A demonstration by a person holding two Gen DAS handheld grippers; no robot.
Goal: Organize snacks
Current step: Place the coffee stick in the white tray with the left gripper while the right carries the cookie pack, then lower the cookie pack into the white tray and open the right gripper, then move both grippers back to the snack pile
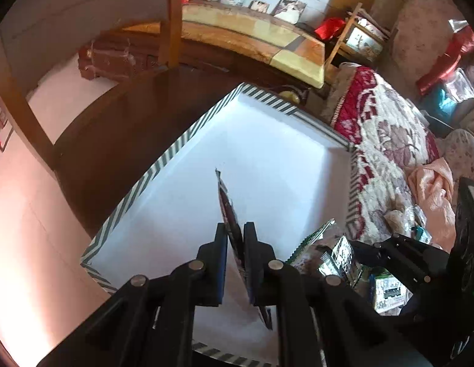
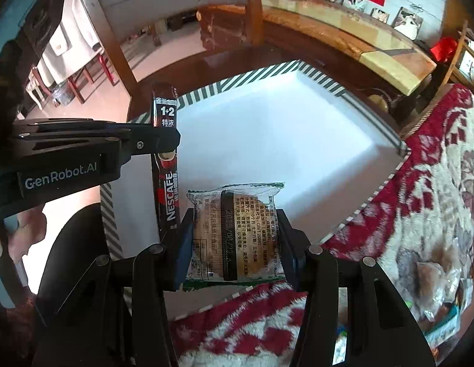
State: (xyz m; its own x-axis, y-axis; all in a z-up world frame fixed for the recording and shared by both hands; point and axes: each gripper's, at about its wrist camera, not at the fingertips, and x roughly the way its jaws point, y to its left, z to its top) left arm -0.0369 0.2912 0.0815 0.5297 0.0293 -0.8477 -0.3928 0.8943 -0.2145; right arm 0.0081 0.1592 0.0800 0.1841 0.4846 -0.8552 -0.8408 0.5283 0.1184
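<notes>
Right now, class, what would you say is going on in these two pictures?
A person is sorting snacks with a pair of tongs in each hand. The left tongs are shut on a coffee stick. The right tongs grip a wrapped cake. Both hang over a white tray with a striped rim; no snack lies on its visible floor. More packets lie on the blanket beside it.

- White box interior: floor bare, open from above; striped rim walls it all round.
- Left gripper with coffee stick hangs over the near-left rim.
- Far side: chair frame stands behind the box.
- Right: patterned blanket, loose packets near.
</notes>
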